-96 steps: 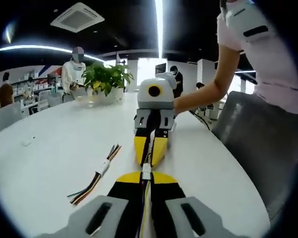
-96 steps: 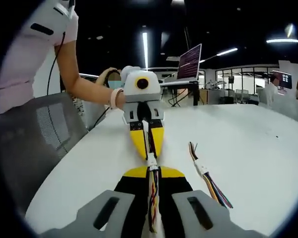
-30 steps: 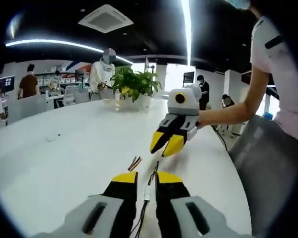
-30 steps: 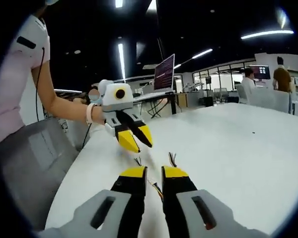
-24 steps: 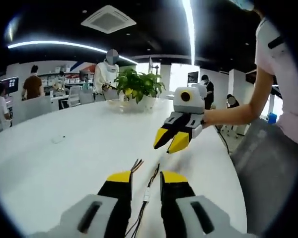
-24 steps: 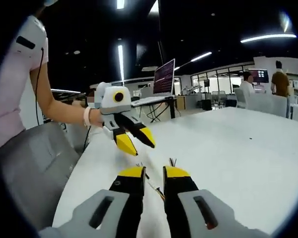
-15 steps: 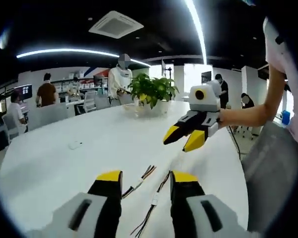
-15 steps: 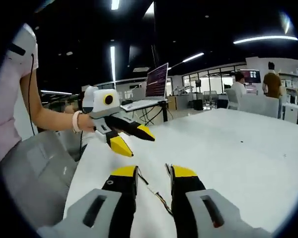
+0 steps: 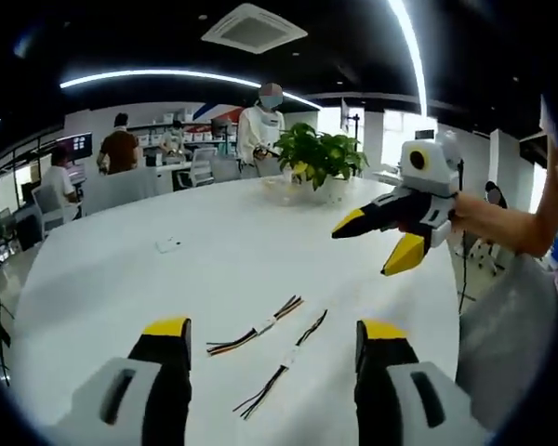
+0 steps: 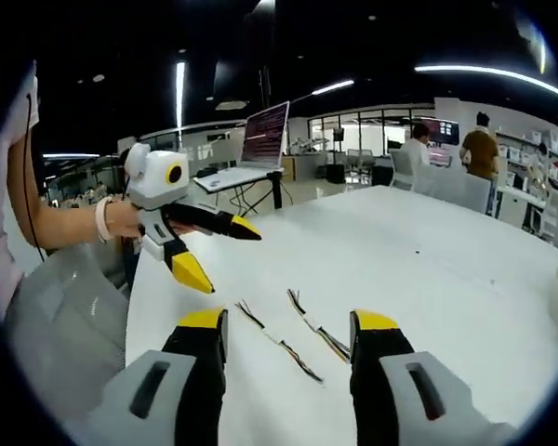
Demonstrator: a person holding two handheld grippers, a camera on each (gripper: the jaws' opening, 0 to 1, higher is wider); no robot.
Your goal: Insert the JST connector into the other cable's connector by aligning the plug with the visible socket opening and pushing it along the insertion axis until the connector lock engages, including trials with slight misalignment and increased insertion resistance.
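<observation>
Two cables lie side by side on the white table (image 9: 121,269), each with a small white connector midway along: the first cable (image 9: 257,327) and the second cable (image 9: 286,360); whether any plug is mated cannot be told. Both lie free, touched by neither tool. The left gripper (image 9: 272,336) hangs over the table with its jaws spread wide, holding nothing. The right gripper (image 10: 288,327) is likewise spread wide and empty above the table. A potted plant (image 9: 321,163) stands at the table's far edge, and a laptop (image 10: 260,139) sits beyond the table.
</observation>
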